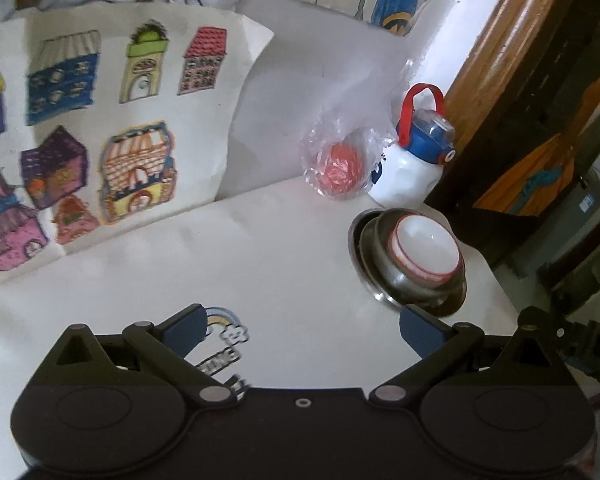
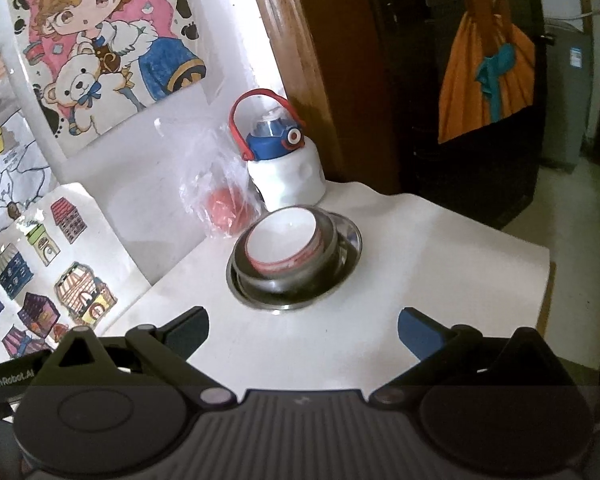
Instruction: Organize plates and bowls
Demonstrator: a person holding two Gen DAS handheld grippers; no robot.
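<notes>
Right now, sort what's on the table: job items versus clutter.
Job:
white bowl
steel bowl
steel plate

Clutter:
water bottle
plastic bag with a red thing inside
sheet of house drawings

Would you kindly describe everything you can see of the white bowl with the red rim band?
The white bowl looks like glossy ceramic or plastic, white inside and out, with red bands below its rim. It is empty and sits tilted inside a steel bowl, which rests on a steel plate near the white table's far edge. A bagged red item and a white bottle stand just behind. Neither gripper touches it.
</notes>
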